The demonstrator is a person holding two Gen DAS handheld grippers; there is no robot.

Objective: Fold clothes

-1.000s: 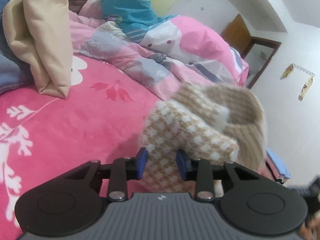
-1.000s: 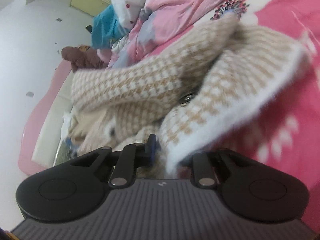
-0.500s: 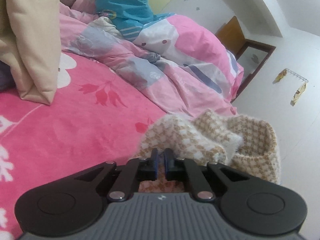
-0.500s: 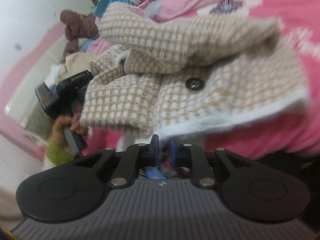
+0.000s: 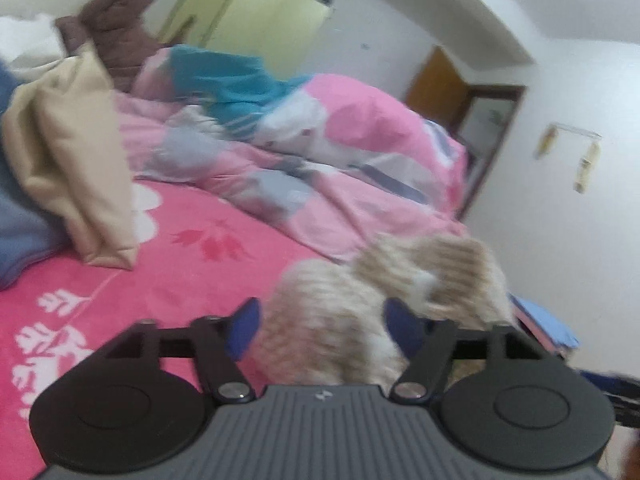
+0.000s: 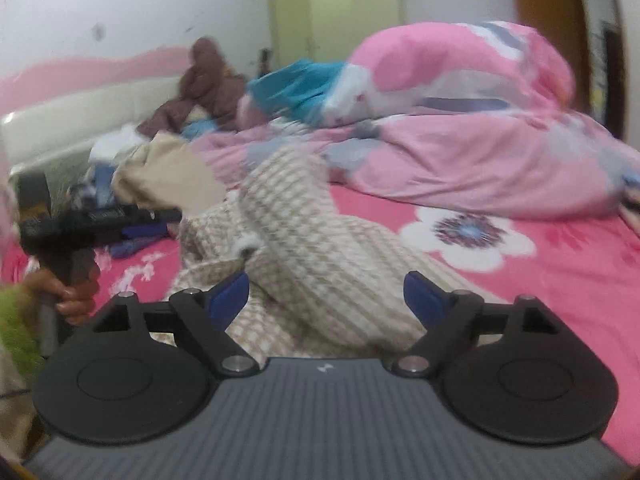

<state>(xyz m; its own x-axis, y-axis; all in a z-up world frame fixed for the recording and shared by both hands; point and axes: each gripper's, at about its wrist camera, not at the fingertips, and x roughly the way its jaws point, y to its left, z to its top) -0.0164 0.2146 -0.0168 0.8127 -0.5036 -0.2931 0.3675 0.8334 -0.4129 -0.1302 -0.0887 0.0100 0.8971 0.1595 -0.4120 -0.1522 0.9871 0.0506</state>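
Both grippers had let go since half a second earlier: the left gripper and right gripper now stood with fingers spread wide, pinching nothing. Between and beyond each pair, the beige houndstooth cardigan lay bunched on the pink floral bedsheet, near its edge. Far behind it sat the pink duvet, and to the left the tan garment.
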